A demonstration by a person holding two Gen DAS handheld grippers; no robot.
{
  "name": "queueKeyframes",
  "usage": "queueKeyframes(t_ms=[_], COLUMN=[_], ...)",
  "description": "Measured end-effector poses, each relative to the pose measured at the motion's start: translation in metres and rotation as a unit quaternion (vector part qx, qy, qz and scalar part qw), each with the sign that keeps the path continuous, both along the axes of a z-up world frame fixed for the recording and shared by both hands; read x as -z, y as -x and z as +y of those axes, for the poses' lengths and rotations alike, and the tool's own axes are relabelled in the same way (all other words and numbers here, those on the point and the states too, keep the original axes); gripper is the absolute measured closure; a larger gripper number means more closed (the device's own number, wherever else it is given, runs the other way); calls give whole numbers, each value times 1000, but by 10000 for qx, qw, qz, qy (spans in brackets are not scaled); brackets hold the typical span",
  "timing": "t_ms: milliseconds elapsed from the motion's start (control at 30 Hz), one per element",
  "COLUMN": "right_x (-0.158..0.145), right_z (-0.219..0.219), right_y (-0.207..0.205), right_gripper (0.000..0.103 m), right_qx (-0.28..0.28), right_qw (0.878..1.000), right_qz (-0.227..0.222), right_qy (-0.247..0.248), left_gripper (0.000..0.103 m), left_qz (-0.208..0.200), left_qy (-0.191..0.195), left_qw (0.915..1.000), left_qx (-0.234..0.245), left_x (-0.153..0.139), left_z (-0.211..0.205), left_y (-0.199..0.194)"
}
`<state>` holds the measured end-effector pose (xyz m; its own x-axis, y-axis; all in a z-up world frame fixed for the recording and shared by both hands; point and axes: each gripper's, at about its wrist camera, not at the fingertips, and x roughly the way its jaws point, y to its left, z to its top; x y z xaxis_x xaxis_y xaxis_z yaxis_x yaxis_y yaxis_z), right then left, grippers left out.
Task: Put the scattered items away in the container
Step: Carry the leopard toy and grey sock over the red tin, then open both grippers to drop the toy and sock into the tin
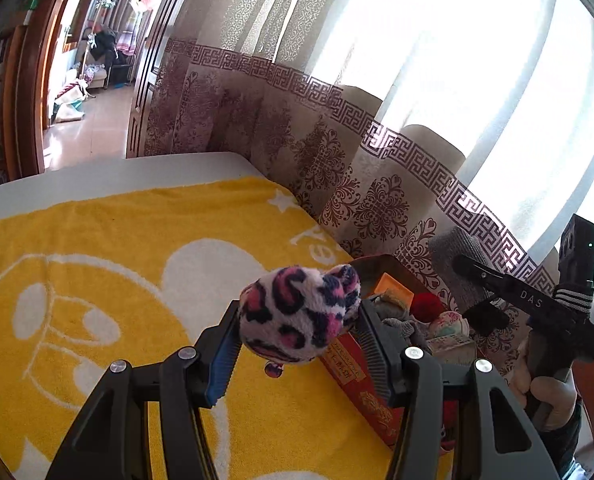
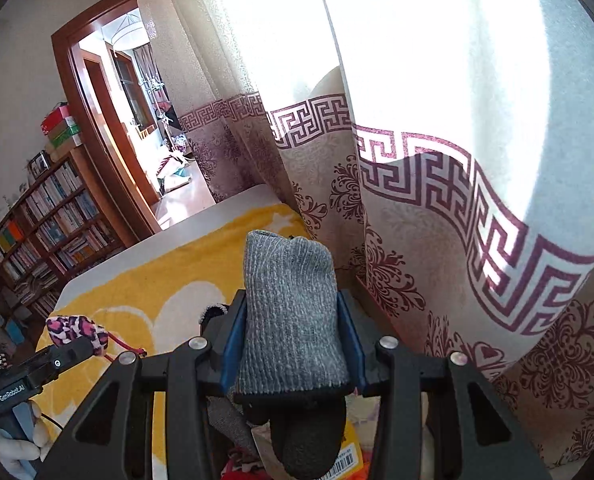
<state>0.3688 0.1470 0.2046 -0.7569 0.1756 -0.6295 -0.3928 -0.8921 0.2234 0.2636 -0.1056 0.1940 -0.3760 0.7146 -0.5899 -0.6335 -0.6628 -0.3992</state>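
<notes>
Fleecy pink-leopard plush (image 1: 299, 312) is clamped in the left gripper (image 1: 297, 334) and a grey knit glove (image 2: 293, 312) in the right gripper (image 2: 293, 332), both near the red box (image 1: 361, 384); carry each over its opening before releasing.

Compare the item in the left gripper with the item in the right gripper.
The plush pouch in the left gripper is fluffy, white with pink and dark leopard spots; the knit glove in the right gripper is grey ribbed knit with a black part hanging below. The pouch is a rounded lump; the glove is long and stands upright between the pads. Both are soft, clamped and lifted off the yellow towel.
</notes>
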Motion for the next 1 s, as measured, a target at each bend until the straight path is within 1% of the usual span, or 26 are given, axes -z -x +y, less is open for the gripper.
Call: queueKeyframes(t_ms=[167, 300, 367, 433, 533, 567, 633, 800, 900, 1000], right_x=[20, 43, 50, 51, 49, 48, 41, 21, 9, 5], right_z=[5, 4, 6, 9, 9, 7, 0, -20, -26, -28], right_y=[24, 41, 44, 41, 40, 39, 32, 3, -16, -32], right_gripper=[56, 56, 56, 56, 55, 53, 49, 31, 29, 29], right_qx=[-173, -399, -363, -316, -214, -190, -202, -184, -61, -11], right_qw=[9991, 9960, 9955, 9957, 9958, 9960, 9970, 9973, 9953, 9937], right_qz=[-375, -697, -774, -752, -825, -829, -748, -197, 114, 332], right_qy=[69, 383, 417, 446, 330, 266, -33, -677, -963, -1066], left_gripper=[45, 45, 45, 45, 45, 45, 45, 45, 45, 45], left_qz=[76, 28, -11, -38, -138, -154, -165, -344, -340, -311], left_qy=[-34, -8, 17, 49, 33, 31, 34, -66, -135, -193], left_qw=[9999, 10000, 10000, 9999, 9998, 9998, 9997, 9989, 9984, 9979], left_qx=[109, 95, 87, 86, 113, 130, 177, 311, 430, 535], left_x=[-9, -6, -3, -1, 2, 3, 4, 7, 4, 1], left_z=[13, 13, 13, 14, 17, 19, 25, 44, 60, 78], left_y=[-4, -2, -1, 0, 3, 3, 4, 9, 9, 9])
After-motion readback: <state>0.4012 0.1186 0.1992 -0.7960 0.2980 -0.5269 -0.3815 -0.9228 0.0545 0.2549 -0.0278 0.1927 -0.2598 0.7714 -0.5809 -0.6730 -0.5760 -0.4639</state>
